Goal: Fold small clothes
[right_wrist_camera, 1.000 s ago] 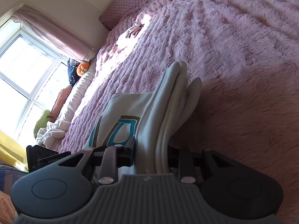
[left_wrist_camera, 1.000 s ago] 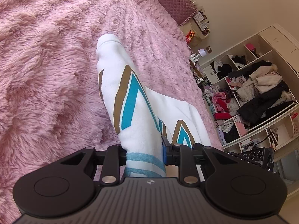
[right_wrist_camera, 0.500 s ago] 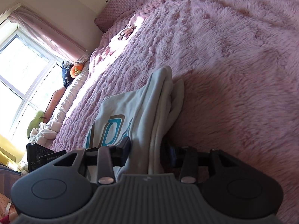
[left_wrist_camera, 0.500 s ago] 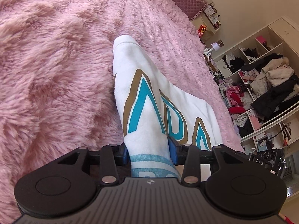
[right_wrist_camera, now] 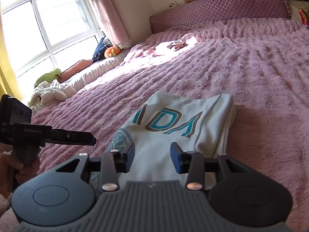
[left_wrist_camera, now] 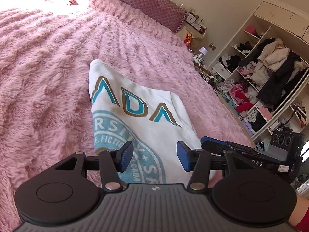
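While the fold is settling: both tools are hovering over the near edge.
Shirt: the white shirt (left_wrist_camera: pixel 143 116) is lying folded on the pink blanket (left_wrist_camera: pixel 48 67), printed side up.
Left gripper (left_wrist_camera: pixel 154 155): its jaws are opening, pads clear of the cloth, holding nothing.
Right gripper (right_wrist_camera: pixel 152 157): it is standing partly open above the shirt, gripping nothing.
Risk: I'd guess a pad is likely to snag the near edge in pulling away, dragging the layers apart on that fluffy blanket.
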{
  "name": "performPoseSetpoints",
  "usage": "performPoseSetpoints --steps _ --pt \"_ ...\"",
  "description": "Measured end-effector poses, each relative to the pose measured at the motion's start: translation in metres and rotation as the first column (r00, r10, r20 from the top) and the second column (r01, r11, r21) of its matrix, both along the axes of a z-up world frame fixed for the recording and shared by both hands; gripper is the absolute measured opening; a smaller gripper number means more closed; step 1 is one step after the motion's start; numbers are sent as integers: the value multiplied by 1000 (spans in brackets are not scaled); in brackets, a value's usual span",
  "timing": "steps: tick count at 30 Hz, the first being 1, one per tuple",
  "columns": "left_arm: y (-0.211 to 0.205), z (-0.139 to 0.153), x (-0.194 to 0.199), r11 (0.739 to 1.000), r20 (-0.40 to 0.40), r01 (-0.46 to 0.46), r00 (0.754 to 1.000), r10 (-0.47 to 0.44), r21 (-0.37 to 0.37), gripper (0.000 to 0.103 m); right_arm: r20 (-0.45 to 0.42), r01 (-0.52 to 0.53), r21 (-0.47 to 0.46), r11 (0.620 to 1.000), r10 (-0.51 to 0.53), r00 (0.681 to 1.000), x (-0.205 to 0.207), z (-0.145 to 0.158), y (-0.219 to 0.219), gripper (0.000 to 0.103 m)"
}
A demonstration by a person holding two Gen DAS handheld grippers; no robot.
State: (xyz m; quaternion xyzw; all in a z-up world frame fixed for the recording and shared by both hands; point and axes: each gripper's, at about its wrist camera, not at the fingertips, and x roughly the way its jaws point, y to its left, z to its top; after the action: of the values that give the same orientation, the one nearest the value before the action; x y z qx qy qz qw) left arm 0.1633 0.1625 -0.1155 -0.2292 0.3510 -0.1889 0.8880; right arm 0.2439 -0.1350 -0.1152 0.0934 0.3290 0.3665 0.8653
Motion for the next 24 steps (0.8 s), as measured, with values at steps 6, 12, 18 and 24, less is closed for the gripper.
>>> performPoseSetpoints --steps 6,12,18,24 --pt "-9 -41 -8 1000 -70 -10 998 10 -2 57 -111 78 7 997 -77 991 6 -47 -15 29" --pt "-2 -60 -2 999 -100 -21 995 19 -26 50 -139 79 12 997 -77 987 12 -60 -16 23" --pt "-5 -23 10 999 -19 -39 999 39 -7 53 -75 104 51 993 -100 992 13 -30 -19 45" --pt "7 -3 87 994 70 -110 991 110 8 59 41 151 23 988 -151 988 71 -10 -1 51"
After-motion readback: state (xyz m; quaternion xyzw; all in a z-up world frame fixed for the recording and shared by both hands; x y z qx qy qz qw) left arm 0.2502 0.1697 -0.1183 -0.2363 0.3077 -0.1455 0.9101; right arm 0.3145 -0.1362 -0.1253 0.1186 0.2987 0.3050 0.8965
